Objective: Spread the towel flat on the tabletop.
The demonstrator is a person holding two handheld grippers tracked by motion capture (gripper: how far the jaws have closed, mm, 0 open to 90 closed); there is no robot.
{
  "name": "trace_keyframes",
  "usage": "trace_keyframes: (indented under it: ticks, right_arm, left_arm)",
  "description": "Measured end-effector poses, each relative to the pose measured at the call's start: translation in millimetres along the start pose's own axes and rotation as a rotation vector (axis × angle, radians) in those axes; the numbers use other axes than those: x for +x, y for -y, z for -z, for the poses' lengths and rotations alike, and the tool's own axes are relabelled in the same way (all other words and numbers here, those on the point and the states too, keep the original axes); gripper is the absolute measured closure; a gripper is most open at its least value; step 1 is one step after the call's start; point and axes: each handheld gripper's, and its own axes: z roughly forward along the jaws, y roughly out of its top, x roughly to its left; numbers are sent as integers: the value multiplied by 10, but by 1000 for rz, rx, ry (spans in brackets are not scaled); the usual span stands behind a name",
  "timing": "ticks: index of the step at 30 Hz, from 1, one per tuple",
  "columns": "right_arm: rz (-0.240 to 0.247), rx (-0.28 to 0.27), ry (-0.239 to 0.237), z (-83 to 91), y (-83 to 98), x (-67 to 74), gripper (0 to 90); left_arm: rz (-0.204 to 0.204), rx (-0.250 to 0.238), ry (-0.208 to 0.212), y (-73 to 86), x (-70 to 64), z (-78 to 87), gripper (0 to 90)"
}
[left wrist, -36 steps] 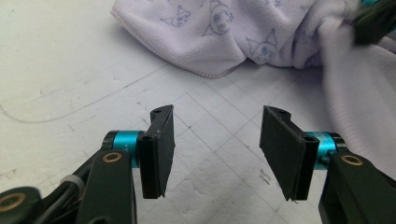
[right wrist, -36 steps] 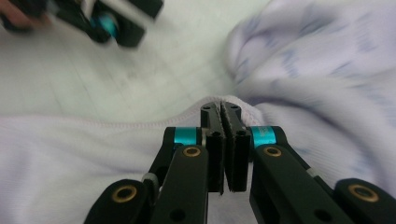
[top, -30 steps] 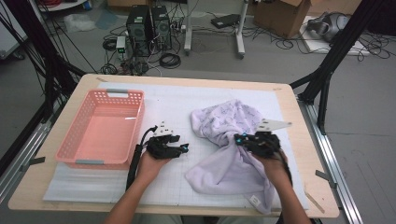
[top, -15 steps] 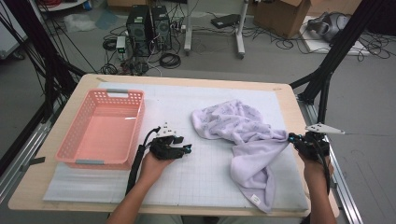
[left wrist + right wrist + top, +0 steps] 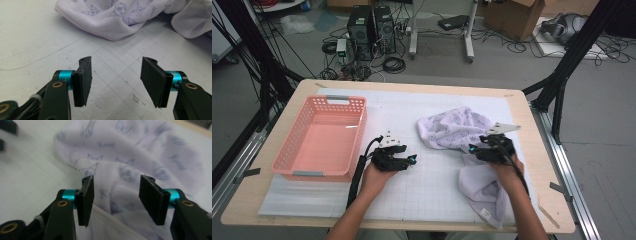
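Observation:
A white towel [image 5: 451, 129] printed with small cartoon faces lies crumpled on the right half of the gridded mat [image 5: 422, 187]. One end trails toward the front edge. My right gripper [image 5: 472, 149] hovers over the towel's middle, pointing left. Its jaws have just been opening and stand open. In the right gripper view the towel [image 5: 130, 152] lies below and beyond the right gripper [image 5: 116, 197], with no cloth pinched. My left gripper [image 5: 412, 160] rests on the bare mat left of the towel. Its jaws have just been opening too. The left gripper [image 5: 116, 77] is empty, with the towel's hem [image 5: 112, 17] ahead.
A pink plastic basket [image 5: 292, 165] stands at the table's left, just beyond my left hand. The wooden table edge [image 5: 532, 135] runs close to the towel on the right. Black frame posts, cables and computer cases are on the floor behind the table.
The right gripper, which had drawn the towel out toward the table's right edge, has let go and swung back left over the cloth. Its jaws have gone from shut to open. The left gripper stayed put.

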Motion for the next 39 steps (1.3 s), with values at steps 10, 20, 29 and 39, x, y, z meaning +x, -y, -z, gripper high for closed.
trace_keyframes:
  ticks: [10,20,29,39]
  right_arm:
    - [24,139,-14,-544,-43,88,802]
    - [-97,-103,-454,-593,-396,351,804]
    - [-110,-129,-251,-233,-338,178,500]
    - [11,-45,-230,-9,-20,235,538]
  left_arm:
    - [0,-27,-20,31,39,71,430]
    - [28,-43,-59,89,119,171,448]
    - [22,-36,-46,109,83,143,454]
    - [16,-31,-43,112,61,123,458]
